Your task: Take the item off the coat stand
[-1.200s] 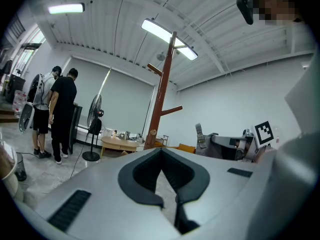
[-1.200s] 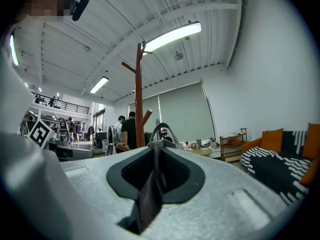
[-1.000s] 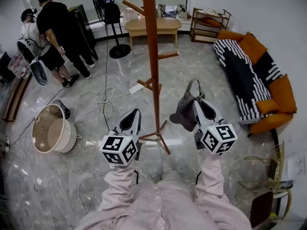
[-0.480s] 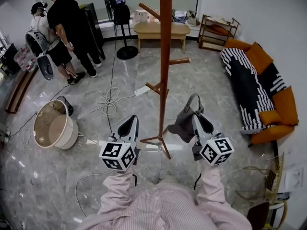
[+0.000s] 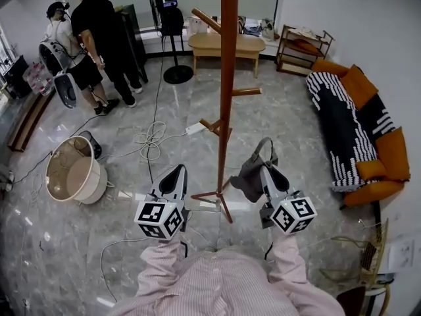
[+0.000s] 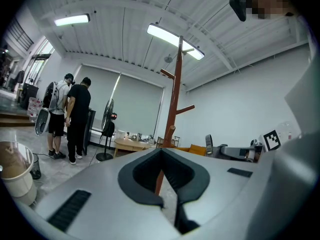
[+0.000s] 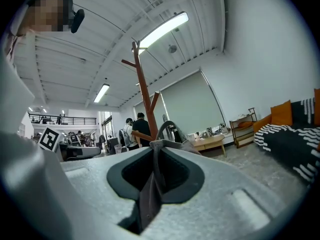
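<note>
The left tongs point(image 5: 177, 173) are clenched on nothing. In the left gripper view only the pole shows through the hollow behind the tips. They play no part in the hold and hang level, with the coat stand point(image 5: 228, 78) just to their right and a little ahead.

The stand rises between the two tongs. Every peg in sight is bare, including the short one that juts toward the right tongs' side farther along the pole.

The grey bag point(image 5: 250, 176) is off the stand. It hangs at the tip of the right tongs point(image 5: 266, 170), just right of the pole and apart from it as far as the head view tells. Its loop handle stands up above the jaws.

The right tongs are grasping the bag by a fold of its fabric. The right gripper view shows the cloth pinched in the slit between the pads, and the jaws have just been closing a touch tighter on it.

I judge the lifting-off itself to be done, and the step in hand to be carrying the bag away. The next move calls for a firm pinch while drawing back from the pole, with the loop handle kept wide of that right-hand peg.
</note>
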`<state>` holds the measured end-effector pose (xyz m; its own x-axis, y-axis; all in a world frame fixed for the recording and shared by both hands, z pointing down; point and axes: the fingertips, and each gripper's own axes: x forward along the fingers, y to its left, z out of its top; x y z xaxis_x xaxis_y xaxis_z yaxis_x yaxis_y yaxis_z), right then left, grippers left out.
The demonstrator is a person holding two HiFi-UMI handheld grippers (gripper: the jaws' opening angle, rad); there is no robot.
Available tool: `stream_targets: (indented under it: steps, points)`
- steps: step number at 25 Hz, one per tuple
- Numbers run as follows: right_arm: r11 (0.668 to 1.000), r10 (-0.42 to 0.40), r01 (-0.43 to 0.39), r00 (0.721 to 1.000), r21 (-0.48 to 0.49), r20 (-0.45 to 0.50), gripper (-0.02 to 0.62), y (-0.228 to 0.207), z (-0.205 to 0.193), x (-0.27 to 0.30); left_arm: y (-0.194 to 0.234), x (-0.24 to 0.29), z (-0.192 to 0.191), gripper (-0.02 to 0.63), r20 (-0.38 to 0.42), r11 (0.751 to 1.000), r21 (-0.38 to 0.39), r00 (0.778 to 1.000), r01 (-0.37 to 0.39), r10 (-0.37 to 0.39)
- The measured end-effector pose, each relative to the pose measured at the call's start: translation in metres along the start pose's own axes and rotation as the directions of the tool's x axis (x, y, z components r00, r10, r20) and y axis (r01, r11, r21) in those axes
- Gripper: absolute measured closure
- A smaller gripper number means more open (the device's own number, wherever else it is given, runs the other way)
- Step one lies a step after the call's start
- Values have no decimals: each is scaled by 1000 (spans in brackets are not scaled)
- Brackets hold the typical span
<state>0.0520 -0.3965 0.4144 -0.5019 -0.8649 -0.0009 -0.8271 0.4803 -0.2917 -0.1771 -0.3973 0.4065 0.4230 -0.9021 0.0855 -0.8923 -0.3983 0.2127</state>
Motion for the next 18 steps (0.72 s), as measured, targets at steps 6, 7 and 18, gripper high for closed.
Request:
stream_targets:
  steps: [6,7,18]
  points:
    - [1000,3,-3,1000,-7,-7,551,-5,1,2,1,3,2,604,6,1000,5,1000,-17,17]
    - [1000,3,-4,1000,-8,-8,551,-5,0,2,2,3,1,604,6,1000,7,1000,-19,19]
    - [1000,16,-17,1000,-6,-13,551,-8,-1,2,-2,7,0,604,1,1000,10,1000,-24,24]
